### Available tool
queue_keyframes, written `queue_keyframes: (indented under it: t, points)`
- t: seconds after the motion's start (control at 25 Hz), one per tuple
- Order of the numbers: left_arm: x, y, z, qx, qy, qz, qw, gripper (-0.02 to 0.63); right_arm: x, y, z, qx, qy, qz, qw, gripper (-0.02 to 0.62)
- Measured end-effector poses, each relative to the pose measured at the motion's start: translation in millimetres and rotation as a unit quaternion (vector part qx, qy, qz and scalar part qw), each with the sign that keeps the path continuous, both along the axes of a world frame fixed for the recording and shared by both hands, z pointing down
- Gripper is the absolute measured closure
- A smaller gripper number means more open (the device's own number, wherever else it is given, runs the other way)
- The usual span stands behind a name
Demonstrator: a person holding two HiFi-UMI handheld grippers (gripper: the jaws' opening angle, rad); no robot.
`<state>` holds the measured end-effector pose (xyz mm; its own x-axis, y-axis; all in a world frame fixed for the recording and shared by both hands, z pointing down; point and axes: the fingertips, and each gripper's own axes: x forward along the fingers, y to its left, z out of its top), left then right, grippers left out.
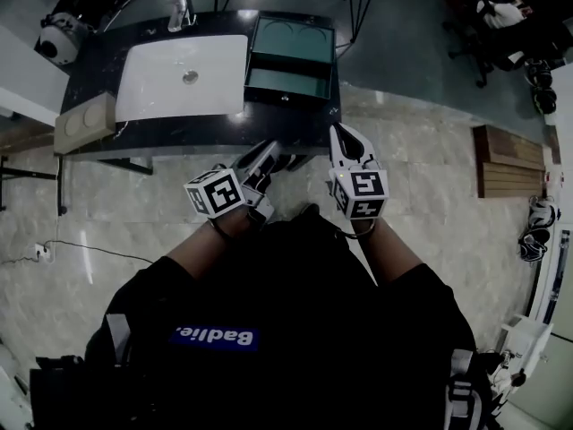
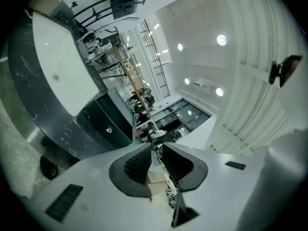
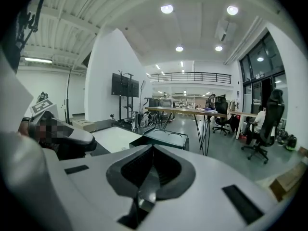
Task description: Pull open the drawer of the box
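Reading across the counter from its left end: white basin; then, just beside it at the right end, the box, dark green, with two shallow rings moulded into its top.

Item: drawer, set in the face of the box that looks toward the person.
Fitting: one small pale knob on the drawer front.
Whether the drawer sits flush or stands out a little cannot be told from these views.

Handling, as judged: rigid shell, smooth hard finish, probably light. The box appears to stand loose on the counter, so a pull on the drawer may drag the whole box forward unless it is steadied on the top or a side wall. The knob is small and rounded, likely slippery. Take it between the pads close to the drawer front and draw straight out, level.

Left gripper: held in front of the person by the counter's near edge, apart from the box. Jaws parted by a narrow gap, nothing between them, touching nothing.

Right gripper: just beside the left one, also apart from the box. Jaws closed together, empty. They would have to part before taking the knob.
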<state>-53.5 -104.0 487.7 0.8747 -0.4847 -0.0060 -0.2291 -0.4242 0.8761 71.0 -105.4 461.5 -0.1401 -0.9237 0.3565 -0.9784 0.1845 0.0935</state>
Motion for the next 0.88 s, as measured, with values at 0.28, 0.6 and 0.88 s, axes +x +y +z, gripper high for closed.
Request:
queue_keyframes:
  t: [0.28,0.6,0.88]
  points:
    - [5,26,-35,0.088,-0.059,-0.014,0.9943,0.535,-7,36,-10,0.017,-0.033,-0.025,0.999,0.595]
    - [38,93,-65,0.165,-0.151,-0.028,0.9744,0.535,12,107,-25,0.035,-0.094,-0.058,0.993,0.594]
    - [68,152,-66,0.21,-0.232,-0.055,0.948,0.537,32,165,-12,0.029,-0.137,-0.086,0.986,0.595]
